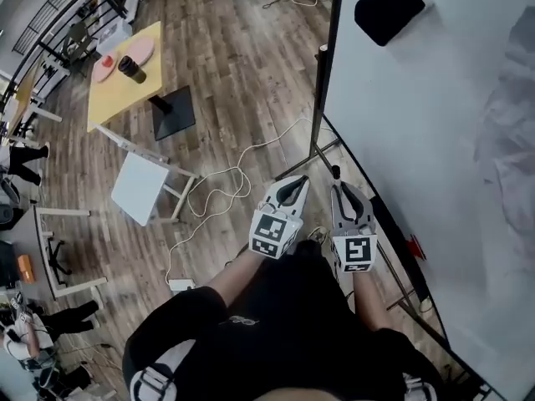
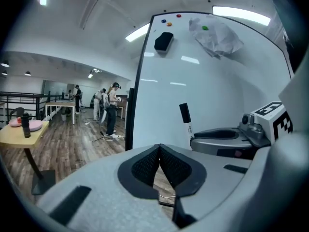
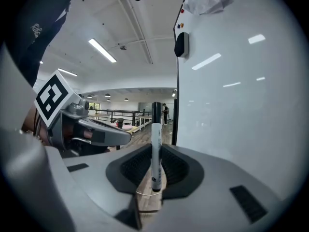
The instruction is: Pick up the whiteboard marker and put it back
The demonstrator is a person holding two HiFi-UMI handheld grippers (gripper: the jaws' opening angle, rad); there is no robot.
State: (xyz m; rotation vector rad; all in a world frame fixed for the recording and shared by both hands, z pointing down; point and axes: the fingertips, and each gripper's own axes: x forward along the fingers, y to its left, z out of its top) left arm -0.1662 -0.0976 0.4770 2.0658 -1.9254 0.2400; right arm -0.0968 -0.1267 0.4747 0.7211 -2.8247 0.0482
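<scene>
Glossy whiteboard [image 1: 418, 140], wood-grain plank floor [image 1: 234, 82], smooth plastic marker [image 3: 155, 149]

I see the whiteboard marker [image 3: 155, 144] with a white barrel and a black cap. My right hand-held gripper [image 3: 155, 164] is grey, with black, finely dimpled pads [image 3: 135, 168]. My left hand-held gripper [image 2: 159, 153] shows the same grey and black. Each carries a cube [image 1: 274, 234] patterned in black-and-white squares. The whiteboard [image 1: 418, 124] is white with a black frame, and its eraser [image 1: 389, 7] is black. The floor [image 1: 234, 73] is brown wood planking. The tabletop [image 1: 113, 98] is yellow.
</scene>
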